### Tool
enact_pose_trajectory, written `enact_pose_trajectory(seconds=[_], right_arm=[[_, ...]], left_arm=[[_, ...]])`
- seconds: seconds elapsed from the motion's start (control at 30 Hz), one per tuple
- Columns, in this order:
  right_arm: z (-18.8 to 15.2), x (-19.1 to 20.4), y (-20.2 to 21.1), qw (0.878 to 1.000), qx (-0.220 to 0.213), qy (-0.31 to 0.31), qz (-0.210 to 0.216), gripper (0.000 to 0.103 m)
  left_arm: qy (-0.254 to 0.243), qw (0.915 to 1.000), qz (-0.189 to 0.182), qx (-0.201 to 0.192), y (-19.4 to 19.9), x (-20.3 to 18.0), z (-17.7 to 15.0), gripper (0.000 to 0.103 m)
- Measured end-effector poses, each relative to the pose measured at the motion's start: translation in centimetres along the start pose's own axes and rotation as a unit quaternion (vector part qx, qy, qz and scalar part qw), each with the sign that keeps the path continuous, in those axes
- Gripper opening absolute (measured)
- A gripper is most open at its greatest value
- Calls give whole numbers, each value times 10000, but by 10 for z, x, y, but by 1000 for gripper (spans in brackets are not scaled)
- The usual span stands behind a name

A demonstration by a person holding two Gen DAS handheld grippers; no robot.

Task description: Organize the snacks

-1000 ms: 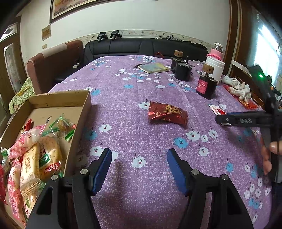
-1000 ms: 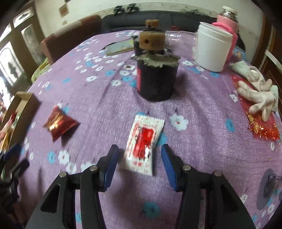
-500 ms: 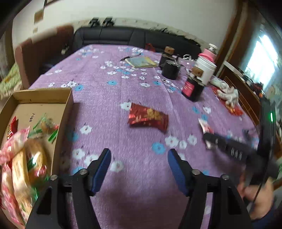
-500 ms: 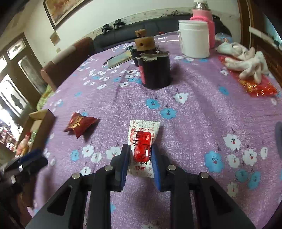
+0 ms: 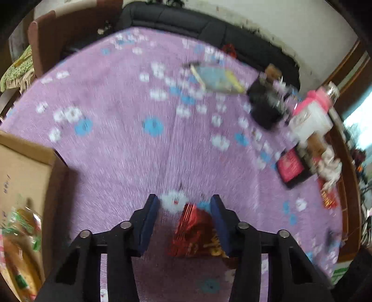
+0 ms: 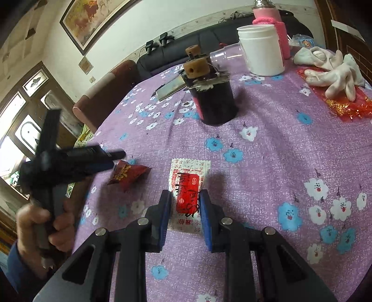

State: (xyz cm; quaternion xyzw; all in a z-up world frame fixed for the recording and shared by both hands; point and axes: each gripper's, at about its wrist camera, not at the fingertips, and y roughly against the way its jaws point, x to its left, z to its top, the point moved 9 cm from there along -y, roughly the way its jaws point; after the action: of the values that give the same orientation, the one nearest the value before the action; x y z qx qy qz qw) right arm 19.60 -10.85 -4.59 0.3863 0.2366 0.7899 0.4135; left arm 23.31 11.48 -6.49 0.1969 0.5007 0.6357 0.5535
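Table [image 6: 267, 144], purple floral cloth, seen from both wrist cams. Left cam heavily blurred.

Right gripper [image 6: 185, 197]: jaws narrow, pads pressed on both sides of white sachet [image 6: 189, 172] w/ red panel. Sachet lies flat on cloth, near end between the pads, far end sticking out fwd. Grip reads as closed on it.

Left gripper [image 5: 184, 204]: jaws closing, part-way in. Red foil snack [image 5: 193, 230] sits between the pads, closer to the pad on the picture's right; it looks to touch that pad, gap remains at the other. Blur prevents a firm call on contact. In right cam the same gripper [image 6: 111, 159] shows side-on, tips over the near end of the red snack [image 6: 129, 174], held by the left hand [image 6: 44, 223], blue sleeve at wrist.

Red snack lies on cloth just left of sachet in right cam, apart from it.

Box [image 5: 25, 162], cardboard, at left edge of left cam, on table; wrapped snacks [image 5: 18, 234] inside, detail blurred.

Other items, far side of table, well apart from both snacks:
- black tin [image 6: 214, 102] w/ cork-like block on top, upright
- white jar [image 6: 261, 50], upright, pink flask [image 6: 272, 21] behind it
- white gloves [image 6: 334, 74] over red foil sheet [image 6: 348, 104], right edge
- booklet [image 6: 169, 88] beyond tin
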Motion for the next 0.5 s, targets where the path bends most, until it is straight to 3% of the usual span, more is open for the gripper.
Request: enact_pose_trajectory(seconds=[0.13,0.23,0.3,0.33,0.37,0.5], right_arm=[[1,-1,0,10000,-27,12,-20,24],[3,-5,1,10000,-61,-24,-44,24],[4,-6,2,9999,-94,-26,-88,24],[3,-6,2,9999,-97,-23,-90,24],[3,-5,2,9999,-92,-17,-86,24],[4,-5,4,9999,-111,-14,-82,24]], left_arm=[[-259,9996,-149,17,13,-10,-26,43],[-416,9968,-638,222,30,-26,-62,43],[-517,9968,-612,-11,48,-29,-69,55],[-534,9970,-533,-157,55,-28,-67,71],[-532,9970,-477,-295,60,-27,-64,79],[-935,9935,-581,-284,66,-47,-65,80]])
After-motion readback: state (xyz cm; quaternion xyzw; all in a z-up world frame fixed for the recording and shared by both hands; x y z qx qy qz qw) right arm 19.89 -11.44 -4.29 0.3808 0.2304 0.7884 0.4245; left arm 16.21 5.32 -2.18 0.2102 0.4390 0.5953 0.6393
